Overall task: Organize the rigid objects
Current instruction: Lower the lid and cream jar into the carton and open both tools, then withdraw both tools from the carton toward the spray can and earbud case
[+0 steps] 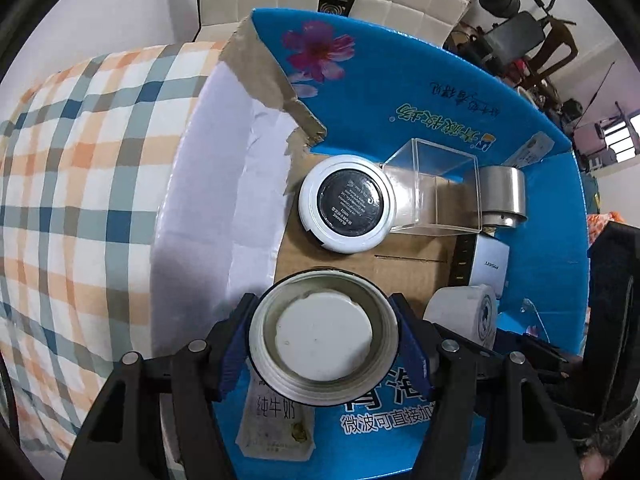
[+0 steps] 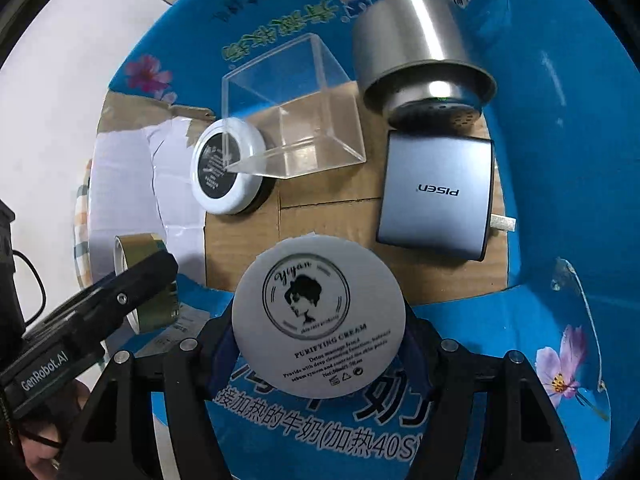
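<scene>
My left gripper (image 1: 324,336) is shut on a round metal lid (image 1: 323,333), hollow side toward the camera, held over the near edge of a blue cardboard box (image 1: 532,216). My right gripper (image 2: 319,320) is shut on a white cream jar (image 2: 319,318) labelled "yiyan", also over the box; the jar shows at the left wrist view's right (image 1: 466,316). On the box floor lie a white-rimmed round compact (image 2: 228,170), a clear plastic cube (image 2: 292,120), a silver cylinder (image 2: 420,64) and a grey PISEN charger (image 2: 436,196).
The box (image 2: 560,200) stands on a checked cloth (image 1: 80,184). A torn cardboard flap (image 1: 264,68) rises at the box's left side. A milk carton (image 1: 276,428) lies below my left gripper. White chairs stand beyond.
</scene>
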Demonstrator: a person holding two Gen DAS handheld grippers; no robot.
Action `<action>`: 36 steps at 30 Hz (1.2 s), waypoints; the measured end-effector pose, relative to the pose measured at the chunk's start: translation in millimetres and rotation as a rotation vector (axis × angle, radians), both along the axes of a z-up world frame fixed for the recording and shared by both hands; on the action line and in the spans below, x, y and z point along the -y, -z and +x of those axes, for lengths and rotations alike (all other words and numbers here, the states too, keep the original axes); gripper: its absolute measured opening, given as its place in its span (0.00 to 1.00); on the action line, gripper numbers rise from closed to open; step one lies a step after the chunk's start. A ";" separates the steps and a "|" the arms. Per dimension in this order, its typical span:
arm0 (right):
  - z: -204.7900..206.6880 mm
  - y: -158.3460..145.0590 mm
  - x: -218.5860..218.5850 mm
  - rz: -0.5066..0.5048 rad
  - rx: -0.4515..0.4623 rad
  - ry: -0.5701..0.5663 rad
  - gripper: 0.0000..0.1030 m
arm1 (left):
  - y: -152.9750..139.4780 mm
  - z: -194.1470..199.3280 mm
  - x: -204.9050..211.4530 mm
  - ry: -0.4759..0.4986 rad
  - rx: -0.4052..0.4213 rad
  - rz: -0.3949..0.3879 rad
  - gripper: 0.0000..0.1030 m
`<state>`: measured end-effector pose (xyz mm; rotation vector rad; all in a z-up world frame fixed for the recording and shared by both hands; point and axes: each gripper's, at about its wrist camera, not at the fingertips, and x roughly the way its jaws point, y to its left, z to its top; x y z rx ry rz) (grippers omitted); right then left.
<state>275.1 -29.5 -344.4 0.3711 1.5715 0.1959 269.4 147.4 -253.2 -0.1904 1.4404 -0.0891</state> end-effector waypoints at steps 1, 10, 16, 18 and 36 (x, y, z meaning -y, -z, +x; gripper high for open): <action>0.6 2.4 0.5 -0.008 -0.011 0.002 0.69 | 0.5 0.1 0.2 0.003 -0.003 0.006 0.61; -1.9 3.3 -0.2 -0.027 -0.019 -0.022 0.79 | 0.5 -0.7 0.7 -0.007 -0.016 0.032 0.92; -10.9 -26.6 -1.8 -0.171 0.078 -0.078 0.95 | -12.9 -6.6 7.0 0.001 0.022 0.088 1.00; -16.2 -40.9 0.8 -0.214 0.118 -0.086 1.00 | -22.8 -11.5 9.1 0.004 0.058 0.134 1.00; -93.7 -202.6 37.1 -0.284 0.401 -0.132 1.00 | -139.9 -73.9 30.7 0.009 0.304 0.264 1.00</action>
